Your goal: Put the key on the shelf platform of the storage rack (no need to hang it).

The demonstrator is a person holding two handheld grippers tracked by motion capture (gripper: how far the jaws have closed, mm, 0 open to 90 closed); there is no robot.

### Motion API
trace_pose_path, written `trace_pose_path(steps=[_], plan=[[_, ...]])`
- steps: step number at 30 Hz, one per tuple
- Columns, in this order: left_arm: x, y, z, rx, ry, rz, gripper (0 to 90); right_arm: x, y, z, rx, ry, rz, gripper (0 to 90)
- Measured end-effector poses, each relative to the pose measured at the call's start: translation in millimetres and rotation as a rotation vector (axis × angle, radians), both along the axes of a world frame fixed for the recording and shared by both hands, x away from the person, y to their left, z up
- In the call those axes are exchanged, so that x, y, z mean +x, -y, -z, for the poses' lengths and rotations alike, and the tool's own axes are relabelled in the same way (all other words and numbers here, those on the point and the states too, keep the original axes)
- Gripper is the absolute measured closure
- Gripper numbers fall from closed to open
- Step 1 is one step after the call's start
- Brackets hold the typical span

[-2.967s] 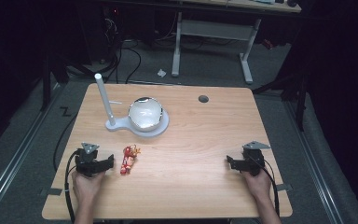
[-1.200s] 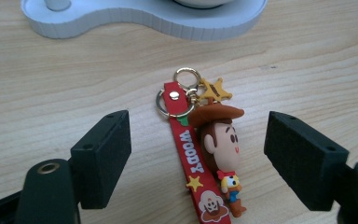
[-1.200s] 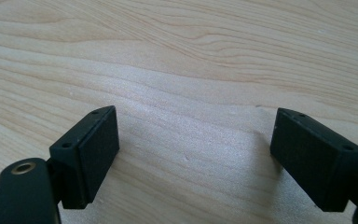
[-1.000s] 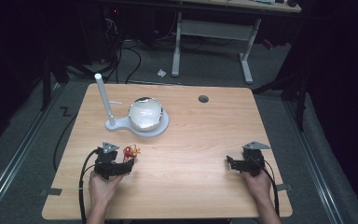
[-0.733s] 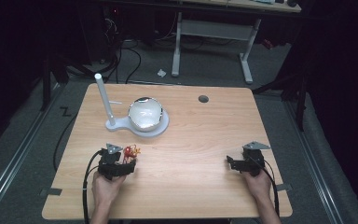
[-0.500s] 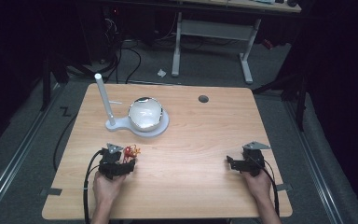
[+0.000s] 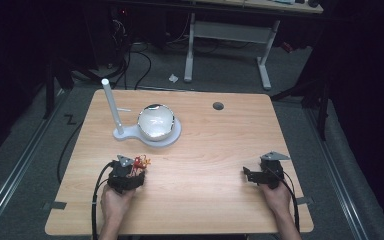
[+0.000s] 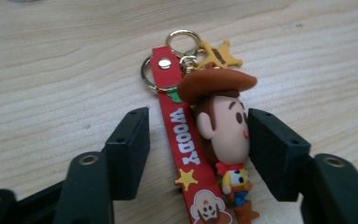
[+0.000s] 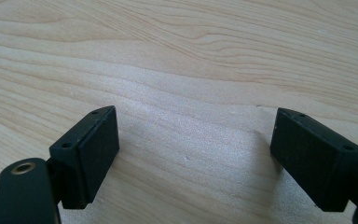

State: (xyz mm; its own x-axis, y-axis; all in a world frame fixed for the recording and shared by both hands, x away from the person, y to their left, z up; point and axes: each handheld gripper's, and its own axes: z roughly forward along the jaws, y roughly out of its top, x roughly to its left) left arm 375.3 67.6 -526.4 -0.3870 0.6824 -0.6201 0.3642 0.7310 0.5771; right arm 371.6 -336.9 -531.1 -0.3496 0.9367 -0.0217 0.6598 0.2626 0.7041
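Note:
A Woody keychain (image 8: pixel 223 130) lies flat on the wooden table (image 7: pixel 200 200): a small cowboy figure, a red strap (image 8: pixel 182 140) printed "WOODY", metal rings and a gold star charm (image 8: pixel 219 56). My left gripper (image 8: pixel 198 140) is open, one jaw on each side of it. The right-hand jaw is at the figure's face; the left-hand jaw stands apart from the strap. In the high view the left gripper (image 7: pixel 132 172) covers most of the keychain (image 7: pixel 141 161) near the table's front left. My right gripper (image 7: pixel 247 174) rests at the front right, open (image 9: pixel 196 149) over bare wood.
A white stand (image 7: pixel 150 137) with an upright pole (image 7: pixel 111 105) and a shiny sphere (image 7: pixel 156 121) sits at the back left. A round cable hole (image 7: pixel 218 105) is near the back edge. Another desk's legs and floor cables lie beyond the table.
Over three seconds the left gripper moved right and forward from beside the keychain until its jaws straddle it. In the last half second it barely moved. The right gripper stayed still.

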Motion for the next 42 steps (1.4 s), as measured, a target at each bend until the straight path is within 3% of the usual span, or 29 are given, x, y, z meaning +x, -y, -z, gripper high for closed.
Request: trace_pose_path(steps=[9,12,13,15,22,30,39,42], plan=[[-1.9,0.9,-0.5,0.0,0.009,0.025,55.2,-0.1,0.0,0.0,0.0,0.0,0.0,15.2],[-4.3,-0.9,-5.5,-0.022,0.038,0.014,60.8,-0.2,0.0,0.0,0.0,0.0,0.001,15.2],[-3.7,-1.3,-6.7,-0.035,0.019,0.004,60.8,-0.2,0.0,0.0,0.0,0.0,0.001,15.2],[-3.8,-4.4,-6.8,-0.052,0.025,0.006,61.1,-0.2,-0.1,0.0,0.001,0.0,0.001,15.2],[-5.1,-1.9,-9.0,-0.051,0.038,0.009,61.6,-0.2,0.0,0.0,0.001,0.0,0.001,15.2],[-11.1,3.1,-28.6,-0.049,0.089,0.047,61.7,-0.2,0.0,0.0,0.001,0.0,0.0,15.2],[-19.2,3.3,-55.6,-0.085,0.145,0.064,61.9,-0.3,0.0,0.0,0.0,-0.001,0.0,15.2],[-23.3,4.1,-71.6,-0.106,0.172,0.078,62.0,-0.3,0.0,0.1,0.0,0.001,0.001,15.2]])
